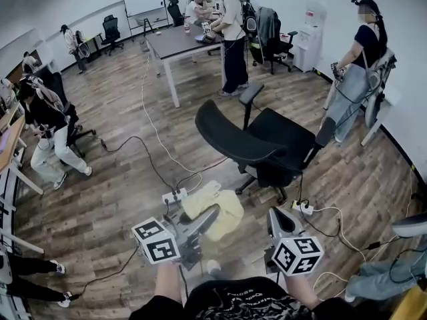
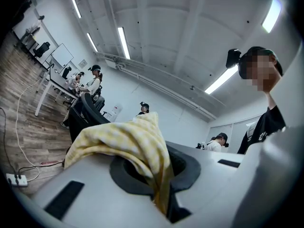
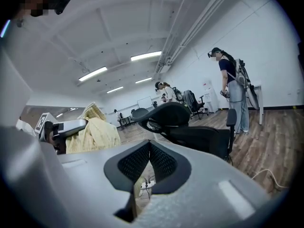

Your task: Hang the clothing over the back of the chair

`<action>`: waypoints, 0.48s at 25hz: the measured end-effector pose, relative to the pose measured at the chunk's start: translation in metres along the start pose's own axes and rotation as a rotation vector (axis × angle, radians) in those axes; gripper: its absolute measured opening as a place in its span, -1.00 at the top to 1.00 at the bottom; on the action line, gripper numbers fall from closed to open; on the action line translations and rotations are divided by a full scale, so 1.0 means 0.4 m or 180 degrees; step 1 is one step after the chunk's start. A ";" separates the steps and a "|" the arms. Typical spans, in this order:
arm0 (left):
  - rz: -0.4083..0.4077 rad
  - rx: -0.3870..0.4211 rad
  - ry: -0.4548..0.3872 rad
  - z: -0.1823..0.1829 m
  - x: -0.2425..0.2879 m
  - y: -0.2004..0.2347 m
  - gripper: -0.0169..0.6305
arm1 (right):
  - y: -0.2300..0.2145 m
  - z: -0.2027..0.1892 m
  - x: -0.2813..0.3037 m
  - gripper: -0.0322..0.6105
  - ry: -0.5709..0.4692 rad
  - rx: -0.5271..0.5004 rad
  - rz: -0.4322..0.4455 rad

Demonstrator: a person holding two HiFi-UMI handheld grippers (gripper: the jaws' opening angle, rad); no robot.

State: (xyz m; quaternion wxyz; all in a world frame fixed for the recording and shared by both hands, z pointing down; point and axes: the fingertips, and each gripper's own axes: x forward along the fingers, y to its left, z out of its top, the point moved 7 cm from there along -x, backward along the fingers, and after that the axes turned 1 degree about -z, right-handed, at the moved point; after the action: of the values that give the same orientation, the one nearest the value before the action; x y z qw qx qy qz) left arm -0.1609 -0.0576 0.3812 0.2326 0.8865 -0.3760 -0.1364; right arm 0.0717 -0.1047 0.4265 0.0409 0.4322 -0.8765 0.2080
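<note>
A yellow checked garment hangs bunched from my left gripper, which is shut on a fold of it. In the left gripper view the cloth drapes over the jaws and is pinched at the left gripper. The black office chair stands just beyond, its curved backrest turned toward me. My right gripper is shut and holds nothing, to the right of the garment. In the right gripper view the shut right gripper faces the chair's backrest, with the garment at the left.
Power strips and cables lie on the wood floor near the chair's base. A person stands at the right and another by a grey table. Someone sits at the left.
</note>
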 end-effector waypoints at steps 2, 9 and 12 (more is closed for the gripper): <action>-0.0042 0.0002 0.0029 0.015 0.008 0.022 0.85 | 0.014 0.027 0.021 0.89 -0.0069 -0.0126 -0.0033; -0.0080 0.0077 0.0107 0.079 0.037 0.074 0.85 | 0.064 0.128 0.079 0.89 -0.0266 -0.0269 0.0010; -0.0199 0.0158 0.0172 0.117 0.062 0.080 0.85 | 0.093 0.192 0.103 0.89 -0.0408 -0.0560 0.0052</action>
State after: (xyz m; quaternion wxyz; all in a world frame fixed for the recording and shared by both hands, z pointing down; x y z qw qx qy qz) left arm -0.1828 -0.1098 0.3561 0.2163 0.9067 -0.3450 -0.1102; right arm 0.0256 -0.1460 0.3547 0.0208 0.4322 -0.8957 0.1025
